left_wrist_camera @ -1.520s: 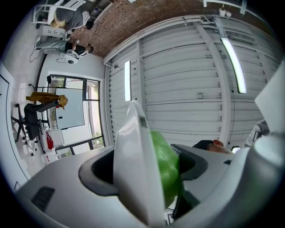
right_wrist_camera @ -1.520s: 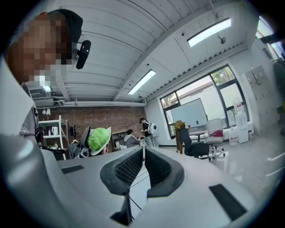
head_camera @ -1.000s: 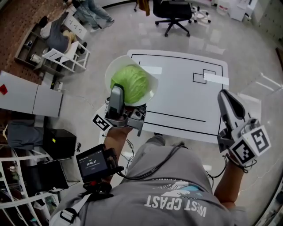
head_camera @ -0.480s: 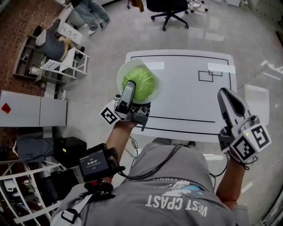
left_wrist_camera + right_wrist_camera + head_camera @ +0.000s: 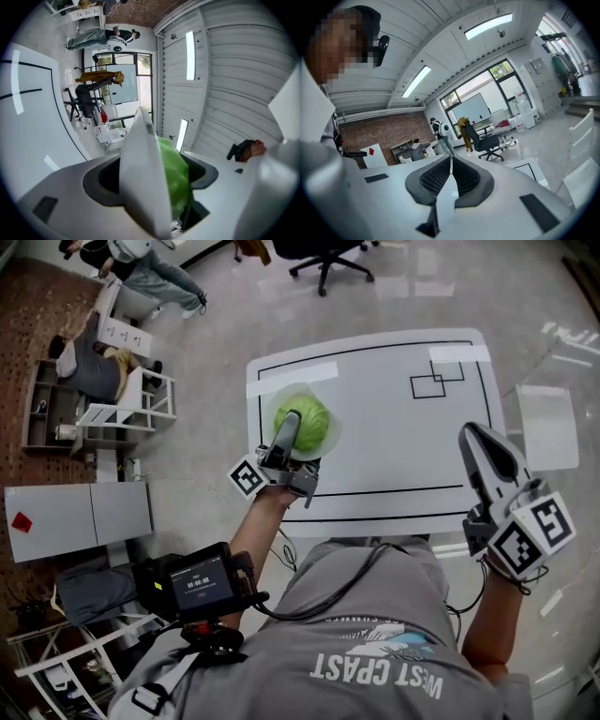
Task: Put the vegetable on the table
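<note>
A round green cabbage point(image 5: 310, 417) in a pale wrap is held over the left part of the white table point(image 5: 394, 442), inside its black outline. My left gripper point(image 5: 292, 427) is shut on it, one finger along its near side. In the left gripper view the green head point(image 5: 177, 176) fills the gap between the wide-set jaws, behind a white finger point(image 5: 140, 178). Whether the cabbage rests on the tabletop I cannot tell. My right gripper point(image 5: 476, 439) hangs off the table's near right corner, shut and holding nothing; its jaws point(image 5: 451, 161) meet.
The table carries tape strips point(image 5: 298, 373) and small outlined boxes point(image 5: 433, 382) at the far right. A white stool point(image 5: 547, 427) stands to the right, an office chair point(image 5: 319, 254) beyond the table, shelves point(image 5: 94, 399) and grey cabinets point(image 5: 80, 517) on the left.
The left gripper has carried the cabbage forward and down over the table, so it looks smaller and lower. The right gripper has hardly moved.
</note>
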`<state>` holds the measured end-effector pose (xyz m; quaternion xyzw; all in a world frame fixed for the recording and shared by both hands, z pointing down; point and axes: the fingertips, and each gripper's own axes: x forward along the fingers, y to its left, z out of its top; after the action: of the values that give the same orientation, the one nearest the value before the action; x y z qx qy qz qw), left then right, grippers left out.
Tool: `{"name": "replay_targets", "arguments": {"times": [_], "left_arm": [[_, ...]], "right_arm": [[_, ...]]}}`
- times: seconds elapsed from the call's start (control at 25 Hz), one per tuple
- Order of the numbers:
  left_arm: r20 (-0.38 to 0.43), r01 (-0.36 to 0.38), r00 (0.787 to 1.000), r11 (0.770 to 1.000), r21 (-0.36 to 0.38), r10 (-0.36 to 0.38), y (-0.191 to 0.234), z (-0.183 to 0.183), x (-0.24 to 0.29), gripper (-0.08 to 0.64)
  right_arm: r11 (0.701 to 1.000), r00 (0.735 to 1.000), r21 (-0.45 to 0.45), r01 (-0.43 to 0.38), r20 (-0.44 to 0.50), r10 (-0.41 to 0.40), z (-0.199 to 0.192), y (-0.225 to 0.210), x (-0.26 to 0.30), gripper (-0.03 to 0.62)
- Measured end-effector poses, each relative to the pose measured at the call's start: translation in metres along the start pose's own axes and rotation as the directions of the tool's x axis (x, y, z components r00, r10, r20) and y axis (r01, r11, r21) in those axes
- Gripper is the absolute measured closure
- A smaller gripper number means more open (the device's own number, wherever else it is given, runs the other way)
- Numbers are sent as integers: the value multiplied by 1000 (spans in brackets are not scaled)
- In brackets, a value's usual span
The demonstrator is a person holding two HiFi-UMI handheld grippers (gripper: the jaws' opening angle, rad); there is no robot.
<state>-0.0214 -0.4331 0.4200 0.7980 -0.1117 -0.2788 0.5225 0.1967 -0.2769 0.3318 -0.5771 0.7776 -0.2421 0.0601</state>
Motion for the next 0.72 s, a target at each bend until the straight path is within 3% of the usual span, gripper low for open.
{"name": "replay_targets", "arguments": {"times": [0.32,0.72], "left_arm": [[-136,-136,982,990,-18,133,76,-21,-1,193],[-329,-294,900,955,24,285,167,-62,-9,193]], "right_arm": [[993,994,54,109,17,-110,-14,-20,-21,584],[967,972,115,229,32,-234,-31,-50,-51,584]]}}
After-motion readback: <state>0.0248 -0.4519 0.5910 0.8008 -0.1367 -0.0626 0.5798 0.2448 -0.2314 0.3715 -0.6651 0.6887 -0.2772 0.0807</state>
